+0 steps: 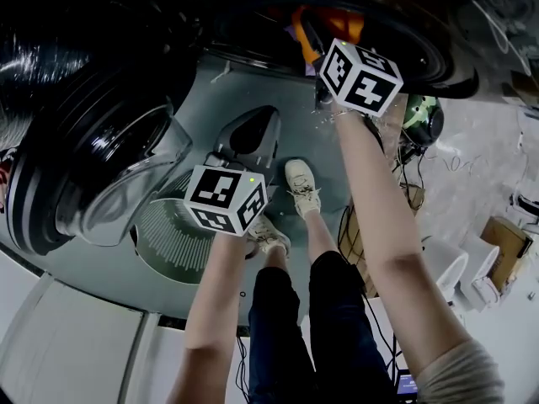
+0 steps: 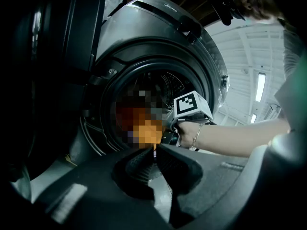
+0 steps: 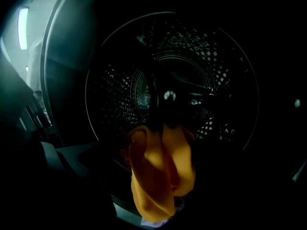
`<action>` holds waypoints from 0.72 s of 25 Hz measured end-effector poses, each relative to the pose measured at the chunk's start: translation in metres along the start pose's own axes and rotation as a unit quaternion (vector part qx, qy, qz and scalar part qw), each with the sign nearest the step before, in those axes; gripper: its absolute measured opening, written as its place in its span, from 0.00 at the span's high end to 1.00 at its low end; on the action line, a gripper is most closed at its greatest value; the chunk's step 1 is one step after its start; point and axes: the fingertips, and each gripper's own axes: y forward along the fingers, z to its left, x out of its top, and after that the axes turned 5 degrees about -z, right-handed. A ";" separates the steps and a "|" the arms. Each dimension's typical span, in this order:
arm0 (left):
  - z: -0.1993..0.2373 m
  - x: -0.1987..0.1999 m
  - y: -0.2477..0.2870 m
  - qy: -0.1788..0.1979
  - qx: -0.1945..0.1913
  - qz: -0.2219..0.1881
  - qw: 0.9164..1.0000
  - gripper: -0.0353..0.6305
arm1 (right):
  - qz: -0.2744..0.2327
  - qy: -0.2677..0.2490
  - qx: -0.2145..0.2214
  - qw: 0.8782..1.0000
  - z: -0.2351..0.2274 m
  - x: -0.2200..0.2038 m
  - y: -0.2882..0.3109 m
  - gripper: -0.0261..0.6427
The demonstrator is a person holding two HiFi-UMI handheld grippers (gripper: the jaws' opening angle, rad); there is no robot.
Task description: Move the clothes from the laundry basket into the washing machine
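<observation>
**Orange garment at the drum's mouth**

The right claw (image 3: 156,150), jaws spread, reaches on an outstretched arm into the washing machine (image 2: 158,37). One orange garment (image 3: 158,176) hangs between the jaws at the drum (image 3: 211,56) rim. The left claw (image 2: 154,151), pressed together and empty, points at the opening beside the open door (image 1: 93,158). Two pale shoes (image 1: 301,183) stand below.

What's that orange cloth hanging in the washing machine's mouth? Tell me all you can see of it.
The orange cloth is a soft, plain garment, bunched into two long folds that hang downward. It dangles in the round opening of the washing machine, before the perforated metal drum, close in front of the right gripper. Its top disappears into shadow, so what holds it is unclear. A pale scrap shows under its lower end.
</observation>
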 end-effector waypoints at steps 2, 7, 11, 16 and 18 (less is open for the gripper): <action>-0.004 0.002 0.000 0.003 -0.002 -0.001 1.000 0.92 | -0.018 -0.023 -0.014 0.999 -0.005 0.012 -0.010 0.19; -0.013 0.014 -0.008 0.009 0.005 -0.006 1.000 0.90 | -0.037 -0.038 0.026 0.998 0.016 0.026 -0.040 0.25; -0.031 0.034 -0.017 0.024 0.006 -0.004 1.000 0.84 | -0.024 -0.027 0.070 0.997 0.032 0.026 -0.078 0.40; -0.052 0.074 -0.041 0.033 0.026 -0.022 0.999 0.72 | -0.019 -0.022 0.110 0.994 0.053 0.054 -0.129 0.57; -0.063 0.089 -0.052 0.040 0.029 -0.028 0.998 0.71 | -0.021 -0.017 0.126 0.992 0.063 0.069 -0.150 0.65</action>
